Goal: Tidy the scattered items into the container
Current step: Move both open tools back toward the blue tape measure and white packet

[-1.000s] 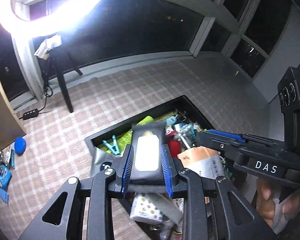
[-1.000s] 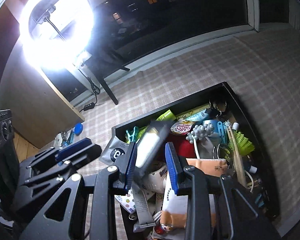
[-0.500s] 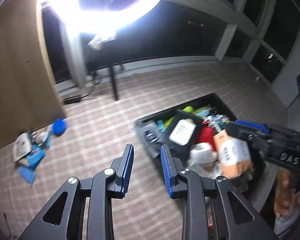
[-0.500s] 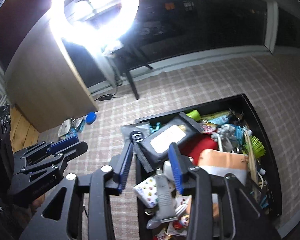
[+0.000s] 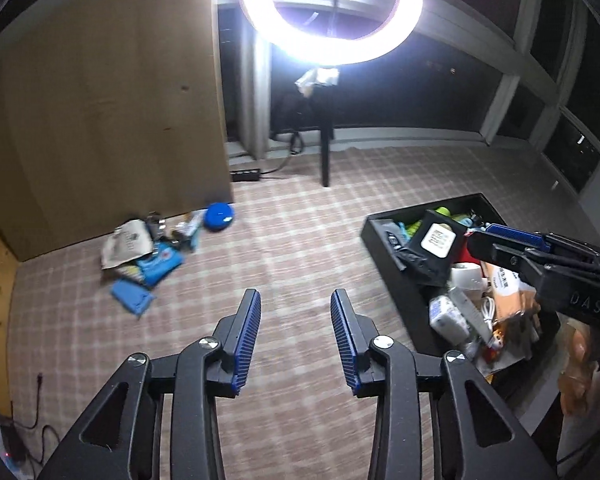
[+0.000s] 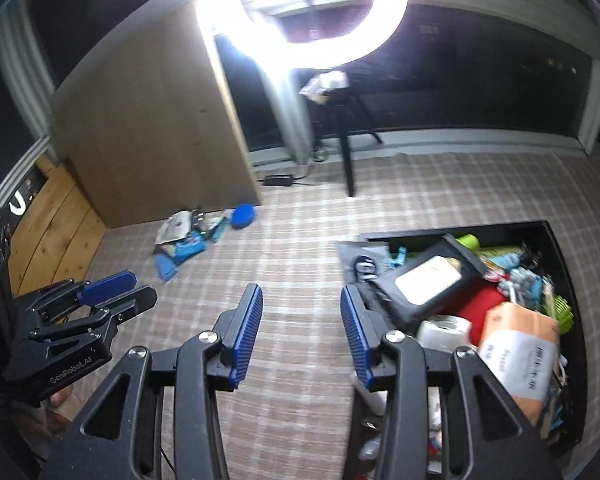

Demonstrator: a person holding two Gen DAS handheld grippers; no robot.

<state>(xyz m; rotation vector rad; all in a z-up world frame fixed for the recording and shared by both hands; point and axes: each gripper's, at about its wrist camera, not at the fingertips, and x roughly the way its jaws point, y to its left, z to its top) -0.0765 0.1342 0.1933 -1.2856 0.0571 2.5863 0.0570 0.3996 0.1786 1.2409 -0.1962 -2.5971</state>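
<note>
Presently left gripper (image 5: 295, 316) jaws are opening, empty, over checked carpet (image 5: 300, 248); right gripper (image 6: 301, 312) released, empty, beside black rectangular container (image 6: 556, 248).

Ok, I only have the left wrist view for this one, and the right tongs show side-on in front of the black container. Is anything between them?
Observer: No. In the right wrist view the right tongs stand open, with only the checked carpet showing between the pads.
Operator: And what's at the container's right side? The tongs block it for me.
Observer: A lime-green ridged item lies close to the right wall of the black container, past the orange pack.
</note>
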